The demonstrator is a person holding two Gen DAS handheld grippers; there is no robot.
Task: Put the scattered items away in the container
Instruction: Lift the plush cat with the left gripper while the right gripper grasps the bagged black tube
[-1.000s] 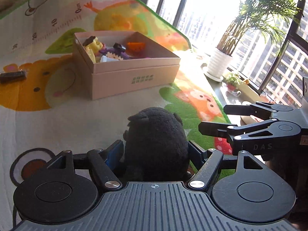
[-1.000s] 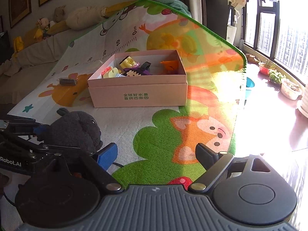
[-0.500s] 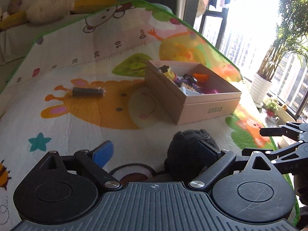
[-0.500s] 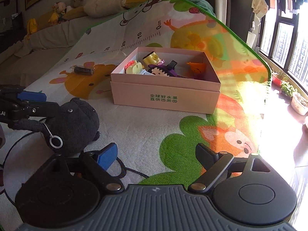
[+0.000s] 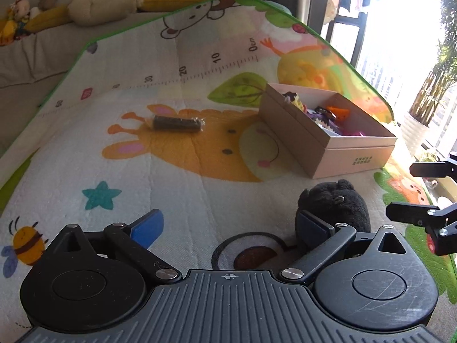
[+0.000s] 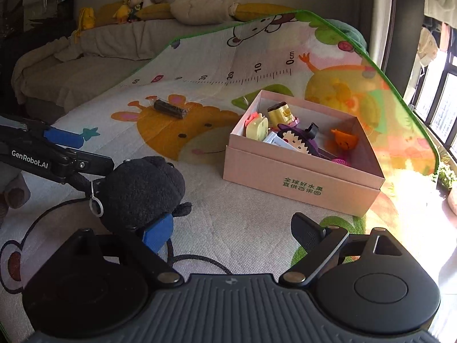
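Black plush toy (image 5: 334, 205) freed since earlier; left gripper (image 5: 228, 228) opening, right gripper (image 6: 231, 231) opening, empty.

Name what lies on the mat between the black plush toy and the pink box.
Nothing: only bare mat separates the black plush toy from the pink box, clearest in the right wrist view.

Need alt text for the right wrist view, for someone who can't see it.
A black plush toy sits on the play mat beside the open right tongs, which hold nothing. Beyond is a pink box of small toys, with a dark wrapped roll further back.
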